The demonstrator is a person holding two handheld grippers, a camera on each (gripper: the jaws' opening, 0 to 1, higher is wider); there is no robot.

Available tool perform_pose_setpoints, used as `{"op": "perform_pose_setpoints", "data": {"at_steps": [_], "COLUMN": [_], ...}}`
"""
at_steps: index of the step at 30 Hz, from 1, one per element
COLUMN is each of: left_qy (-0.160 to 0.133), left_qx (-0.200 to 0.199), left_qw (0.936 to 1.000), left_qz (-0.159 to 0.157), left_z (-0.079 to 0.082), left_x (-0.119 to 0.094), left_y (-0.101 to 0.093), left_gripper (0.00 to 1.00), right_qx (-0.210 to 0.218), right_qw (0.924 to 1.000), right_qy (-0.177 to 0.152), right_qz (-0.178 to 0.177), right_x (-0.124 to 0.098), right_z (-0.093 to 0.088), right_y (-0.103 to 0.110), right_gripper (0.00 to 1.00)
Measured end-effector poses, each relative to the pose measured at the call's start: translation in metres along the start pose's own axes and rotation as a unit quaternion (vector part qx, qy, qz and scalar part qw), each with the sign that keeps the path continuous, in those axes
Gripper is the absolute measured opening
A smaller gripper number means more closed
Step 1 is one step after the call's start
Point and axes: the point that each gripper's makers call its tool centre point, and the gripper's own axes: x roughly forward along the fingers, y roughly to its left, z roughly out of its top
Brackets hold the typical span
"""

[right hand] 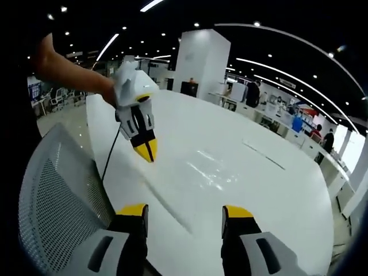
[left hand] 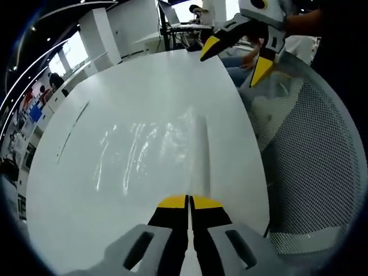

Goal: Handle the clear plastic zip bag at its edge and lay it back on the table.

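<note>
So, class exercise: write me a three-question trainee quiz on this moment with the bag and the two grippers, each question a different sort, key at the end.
1. True or false: the left gripper is shut on an edge of the bag.
2. The right gripper is: A) shut on the bag, B) open and holding nothing, C) shut on a cable.
3. Fill in: beside the table, on the person's side, stands a mesh ____.

Key: 1 true; 2 B; 3 chair.
</note>
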Motion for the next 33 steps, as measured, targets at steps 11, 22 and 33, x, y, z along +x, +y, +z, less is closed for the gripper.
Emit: {"op": "perform_pose_setpoints", "data": {"at_steps": [11,22,33], "left_qy": [-0.016,-0.021,-0.029], "left_qx": [0.001,0.012,0.025], "left_qw": [0.9998,0.9996,0.9992], "left_qz": [0.012,0.016,0.013], "left_z": [0.013,0.023,0.035], "left_x": [-0.012,-0.02,-0.028], "left_y": [-0.01,-0.019,-0.024], "left_gripper": [0.0,0.0,0.0], "right_qx": [-0.031,-0.052,-0.064], "right_qw": [0.999,0.997,0.9946], "right_qy": [-0.005,0.001,0.005], "right_qz": [0.033,0.058,0.081], "right_x": [0.016,0.03,0.04], "right_z": [0.01,0.012,0.015], "right_y": [0.01,0.017,0.025], "right_gripper": [0.38,0.29,0.2]}}
